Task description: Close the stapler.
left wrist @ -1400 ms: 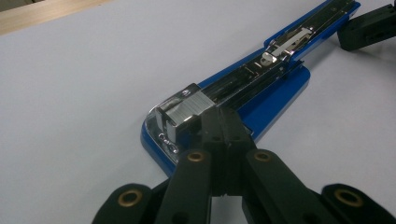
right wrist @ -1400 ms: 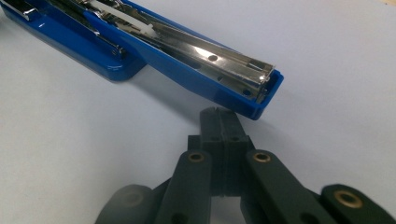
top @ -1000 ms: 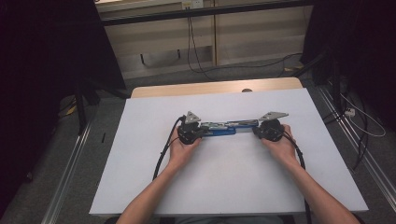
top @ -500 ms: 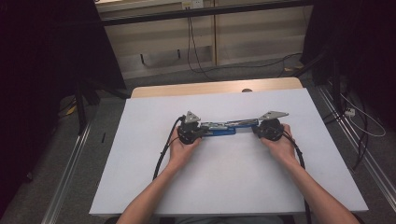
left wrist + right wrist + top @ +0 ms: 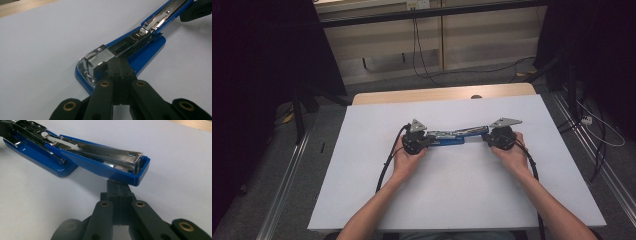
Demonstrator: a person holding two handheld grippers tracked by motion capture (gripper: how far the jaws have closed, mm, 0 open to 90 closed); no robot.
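Opened blue stapler (image 5: 452, 138) on the table (image 5: 462, 200): rigid, hinged, glossy. Left gripper (image 5: 117, 67) and right gripper (image 5: 119, 187), jaws closed, press opposite ends. Grasp the plastic ends, likely.

Stapler (image 5: 130, 50): far end cut off by frame edge in both gripper views. Left hand-held gripper (image 5: 120, 72): closed tips cover stapler's metal head.

White sheet (image 5: 452, 200) covering a wooden table (image 5: 437, 94), black cables (image 5: 419, 45) on grey floor (image 5: 262, 190)
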